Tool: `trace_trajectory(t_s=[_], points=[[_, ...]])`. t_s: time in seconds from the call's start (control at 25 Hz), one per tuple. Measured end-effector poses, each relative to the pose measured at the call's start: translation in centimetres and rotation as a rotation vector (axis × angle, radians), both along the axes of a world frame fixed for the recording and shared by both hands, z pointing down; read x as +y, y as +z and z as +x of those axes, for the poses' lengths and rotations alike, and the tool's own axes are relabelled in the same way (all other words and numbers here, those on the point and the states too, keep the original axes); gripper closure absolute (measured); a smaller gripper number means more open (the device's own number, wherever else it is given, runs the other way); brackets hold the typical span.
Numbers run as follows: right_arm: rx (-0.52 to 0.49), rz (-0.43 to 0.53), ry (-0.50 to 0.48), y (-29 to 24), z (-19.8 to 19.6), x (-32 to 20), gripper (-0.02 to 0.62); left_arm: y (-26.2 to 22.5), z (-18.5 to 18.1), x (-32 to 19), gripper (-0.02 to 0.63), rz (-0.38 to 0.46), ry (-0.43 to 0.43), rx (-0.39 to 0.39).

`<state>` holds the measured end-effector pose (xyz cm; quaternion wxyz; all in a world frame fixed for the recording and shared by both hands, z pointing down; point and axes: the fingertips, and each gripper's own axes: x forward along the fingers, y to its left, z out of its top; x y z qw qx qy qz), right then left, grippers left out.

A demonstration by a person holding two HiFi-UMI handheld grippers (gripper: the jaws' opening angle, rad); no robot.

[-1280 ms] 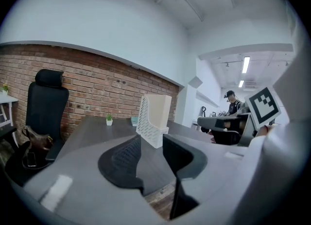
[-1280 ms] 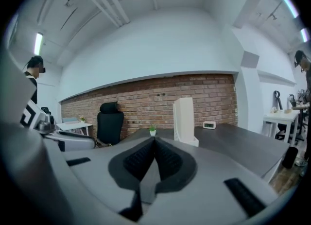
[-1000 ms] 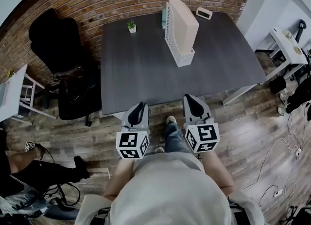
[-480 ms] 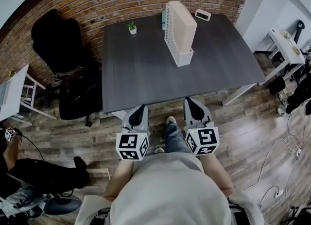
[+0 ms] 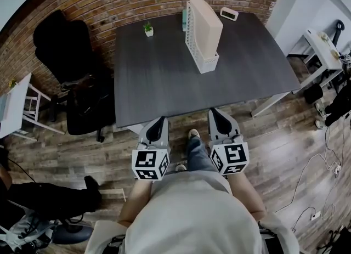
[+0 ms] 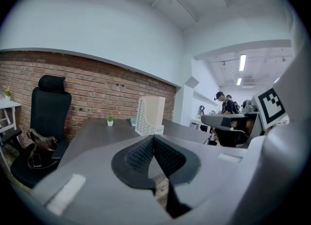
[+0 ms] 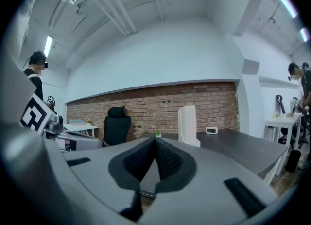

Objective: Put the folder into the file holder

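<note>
Well back from the file holder (image 5: 205, 62), both tools hang just off the near edge of the dark surface (image 5: 164, 83), above the wooden floor (image 5: 285, 154). The left tool (image 5: 158, 122) has its jaws pressed together with nothing between them. The right tool (image 5: 218, 112) is likewise closed and empty. The beige folder (image 5: 208, 23) stands upright inside the white mesh file holder, well apart from both tools. A small potted plant (image 5: 148, 29) sits to the left of the file holder. A small clock (image 5: 228, 13) lies beyond the file holder on the right, near the brick wall (image 5: 109, 0).
</note>
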<state>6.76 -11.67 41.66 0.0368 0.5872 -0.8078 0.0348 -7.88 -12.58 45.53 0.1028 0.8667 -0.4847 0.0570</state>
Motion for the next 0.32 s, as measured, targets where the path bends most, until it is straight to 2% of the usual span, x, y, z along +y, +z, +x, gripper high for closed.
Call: trace_trajectory(t_s=[0.32], points=[[-0.008, -0.004, -0.013, -0.08, -0.39, -0.82, 0.594, 0.21, -0.06, -0.75, 0.597, -0.006, 0.007, 0.002]])
